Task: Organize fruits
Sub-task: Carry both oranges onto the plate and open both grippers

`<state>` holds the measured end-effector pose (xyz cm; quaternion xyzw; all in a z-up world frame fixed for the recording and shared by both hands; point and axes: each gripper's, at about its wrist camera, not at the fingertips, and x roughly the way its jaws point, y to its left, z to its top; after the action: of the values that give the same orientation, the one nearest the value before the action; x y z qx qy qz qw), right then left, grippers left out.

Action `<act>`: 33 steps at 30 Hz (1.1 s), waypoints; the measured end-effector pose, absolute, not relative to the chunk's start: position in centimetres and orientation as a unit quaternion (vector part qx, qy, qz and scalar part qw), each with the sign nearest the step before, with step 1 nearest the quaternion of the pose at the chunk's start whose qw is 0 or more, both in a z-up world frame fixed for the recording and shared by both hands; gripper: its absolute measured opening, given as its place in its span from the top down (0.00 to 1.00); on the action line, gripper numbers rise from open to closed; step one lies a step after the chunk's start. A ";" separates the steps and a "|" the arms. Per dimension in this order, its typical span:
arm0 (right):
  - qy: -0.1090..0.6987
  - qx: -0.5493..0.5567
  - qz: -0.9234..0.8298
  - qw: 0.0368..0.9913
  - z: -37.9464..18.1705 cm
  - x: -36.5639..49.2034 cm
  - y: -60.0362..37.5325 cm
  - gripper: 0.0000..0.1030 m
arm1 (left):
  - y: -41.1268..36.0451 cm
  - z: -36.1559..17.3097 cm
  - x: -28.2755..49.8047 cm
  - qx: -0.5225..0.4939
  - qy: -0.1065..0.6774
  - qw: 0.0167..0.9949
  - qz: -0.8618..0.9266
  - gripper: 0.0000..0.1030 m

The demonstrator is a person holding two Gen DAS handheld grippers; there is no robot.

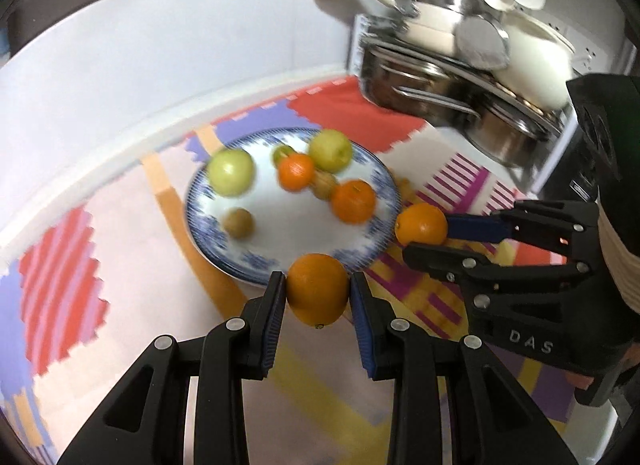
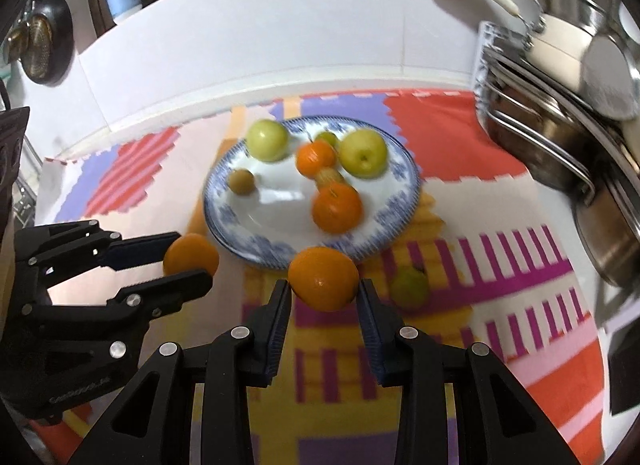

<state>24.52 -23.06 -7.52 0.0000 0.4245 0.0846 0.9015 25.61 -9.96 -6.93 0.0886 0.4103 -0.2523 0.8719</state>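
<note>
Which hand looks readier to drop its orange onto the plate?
Probably the left tool: its orange hangs over the plate rim, whereas the right tool's orange sits just outside.

The plate (image 2: 224,221) looks like glossy glazed ceramic; the pans (image 1: 432,101) are shiny polished metal. The patterned cloth (image 2: 520,265) is matt; the oranges' (image 1: 317,289) skin is finely dimpled.

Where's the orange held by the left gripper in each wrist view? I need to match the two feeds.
Left wrist view: the orange sits bottom center, clamped in the left gripper.
Right wrist view: the same orange is at middle left, in the left gripper coming in from the left edge.
Shared landmark: the blue-rimmed plate, just beyond the orange.
</note>
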 end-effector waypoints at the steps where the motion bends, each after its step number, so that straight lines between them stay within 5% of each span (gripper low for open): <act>1: 0.423 0.000 0.087 0.902 -7.4 24.9 -22.7 0.66 | -9.6 -6.7 26.0 0.090 0.407 0.874 -0.249 0.68; 22: 0.451 -0.005 0.090 0.888 -8.5 31.7 -20.9 0.66 | -8.8 -9.2 33.4 0.083 0.443 0.863 -0.228 0.68; 33: 0.440 0.001 0.079 0.895 -7.7 30.4 -21.6 0.59 | -8.1 -7.4 31.2 0.082 0.423 0.879 -0.206 0.59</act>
<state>30.37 -21.56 -7.70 0.0014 0.4397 0.0792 0.8947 31.24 -8.13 -7.45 0.0819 0.4229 -0.2062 0.8786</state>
